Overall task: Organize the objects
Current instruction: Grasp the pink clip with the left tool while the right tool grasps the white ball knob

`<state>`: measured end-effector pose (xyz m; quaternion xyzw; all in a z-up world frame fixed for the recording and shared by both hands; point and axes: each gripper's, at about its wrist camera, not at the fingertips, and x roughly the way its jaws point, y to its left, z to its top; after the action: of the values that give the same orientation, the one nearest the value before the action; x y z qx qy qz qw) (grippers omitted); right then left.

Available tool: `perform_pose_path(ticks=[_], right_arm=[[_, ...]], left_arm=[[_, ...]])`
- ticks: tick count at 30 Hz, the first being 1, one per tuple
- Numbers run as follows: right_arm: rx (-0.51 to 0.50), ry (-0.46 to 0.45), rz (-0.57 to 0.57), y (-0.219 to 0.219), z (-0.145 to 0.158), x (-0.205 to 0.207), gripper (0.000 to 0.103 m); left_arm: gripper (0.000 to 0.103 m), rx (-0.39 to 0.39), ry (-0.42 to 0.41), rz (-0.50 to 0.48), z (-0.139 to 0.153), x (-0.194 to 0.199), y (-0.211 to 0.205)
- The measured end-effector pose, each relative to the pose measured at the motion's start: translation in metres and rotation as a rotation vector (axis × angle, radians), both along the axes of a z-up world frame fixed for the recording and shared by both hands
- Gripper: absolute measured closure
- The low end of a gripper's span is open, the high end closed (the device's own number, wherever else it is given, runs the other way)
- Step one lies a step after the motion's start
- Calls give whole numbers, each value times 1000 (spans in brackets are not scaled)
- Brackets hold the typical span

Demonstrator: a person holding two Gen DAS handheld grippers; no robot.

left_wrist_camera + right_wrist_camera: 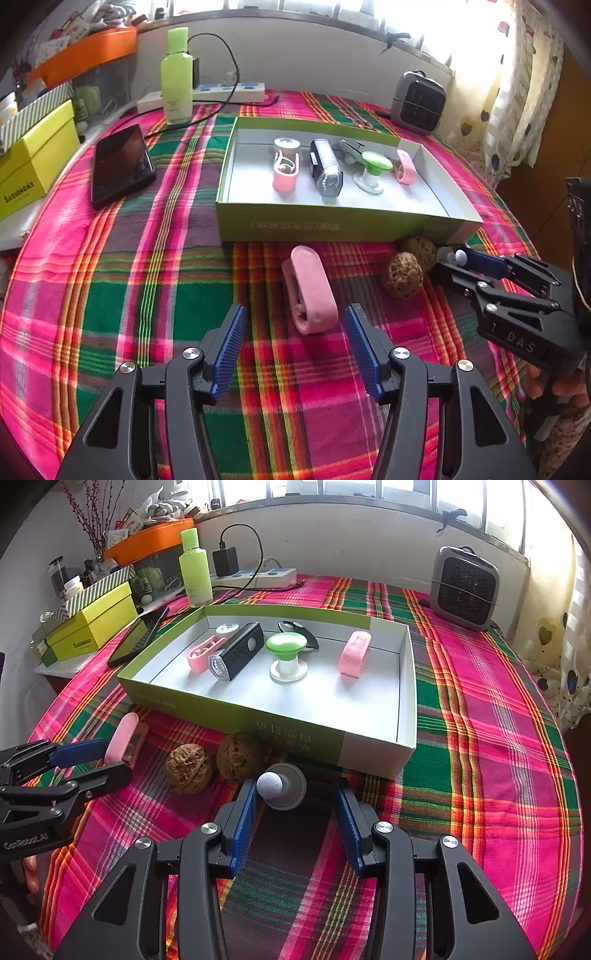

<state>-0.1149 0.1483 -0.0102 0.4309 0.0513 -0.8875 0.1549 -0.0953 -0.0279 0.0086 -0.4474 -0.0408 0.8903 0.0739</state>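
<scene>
Pink clip [309, 290] lies flat, long axis pointing toward the tray [332, 225].

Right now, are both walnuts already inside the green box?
No, both walnuts lie on the plaid cloth outside the green box.

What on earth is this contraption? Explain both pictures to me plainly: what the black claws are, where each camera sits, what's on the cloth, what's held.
The claws are hand-held grippers, one per hand, each carrying a camera looking along its fingers. One picture comes from the left gripper, the other from the right gripper. Both stand open, holding nothing. On the plaid cloth lie a pink clip, two walnuts and a white knob, in front of a green box already containing small items. The left gripper faces the clip, the right one the knob.
</scene>
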Motion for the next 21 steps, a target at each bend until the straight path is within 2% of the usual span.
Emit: perform_pose_path(ticks=[8,14,21], right_arm=[[-13,-1,-19,1,0,-3,60],[1,3,-22,-1,0,-1,60],[0,4,-24,0,-1,0,60]], left_arm=[[49,-25,17,33,-1,-10,-1],[66,-69,24,47,-2,-10,-2],[75,-78,26,57,-2,-10,-6]])
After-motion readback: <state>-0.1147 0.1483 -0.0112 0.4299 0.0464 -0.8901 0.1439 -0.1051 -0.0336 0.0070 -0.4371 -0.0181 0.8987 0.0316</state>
